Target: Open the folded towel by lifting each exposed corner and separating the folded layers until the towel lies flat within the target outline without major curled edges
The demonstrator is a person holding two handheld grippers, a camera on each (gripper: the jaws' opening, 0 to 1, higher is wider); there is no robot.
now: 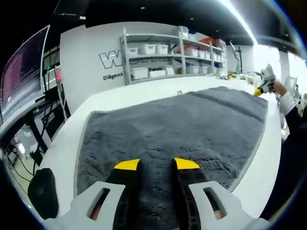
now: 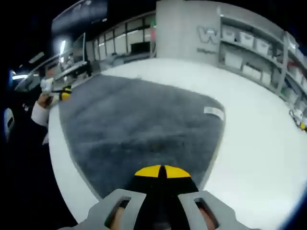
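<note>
A dark grey towel lies spread out and mostly flat on a white table. My left gripper stands open over the towel's near end, its yellow-tipped fingers apart with grey pile showing between them. My right gripper is shut, yellow tips together, low over the opposite end of the towel; whether it pinches any cloth is hidden. Each gripper also appears small at the far corner in the other's view: the right gripper in a hand, and the left gripper. A white label sits near one towel edge.
Shelves with white bins stand behind the table against a lettered wall. A monitor and a dark desk are at the left, and a black round object sits by the table edge. A person's sleeve is at the right.
</note>
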